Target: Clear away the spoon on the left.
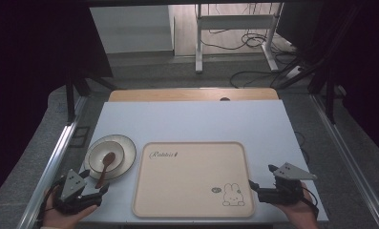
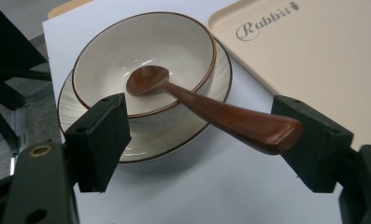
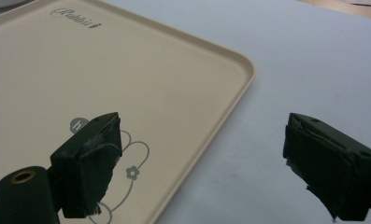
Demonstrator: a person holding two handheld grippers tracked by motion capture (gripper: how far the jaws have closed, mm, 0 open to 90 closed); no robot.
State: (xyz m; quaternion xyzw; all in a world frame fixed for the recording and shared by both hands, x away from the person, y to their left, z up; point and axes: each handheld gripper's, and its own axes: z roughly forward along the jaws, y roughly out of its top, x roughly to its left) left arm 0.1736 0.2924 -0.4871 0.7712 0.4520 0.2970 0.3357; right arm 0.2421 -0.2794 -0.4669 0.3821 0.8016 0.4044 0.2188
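Left gripper at the near left of the table, jaws spread wide; the handle end of the wooden spoon lies between them, close to the right jaw, contact unclear. Spoon's head rests in the cream bowl, which sits on a ribbed plate left of the beige rabbit tray. Right gripper near right, jaws spread, holding nothing, straddling the tray's right edge.
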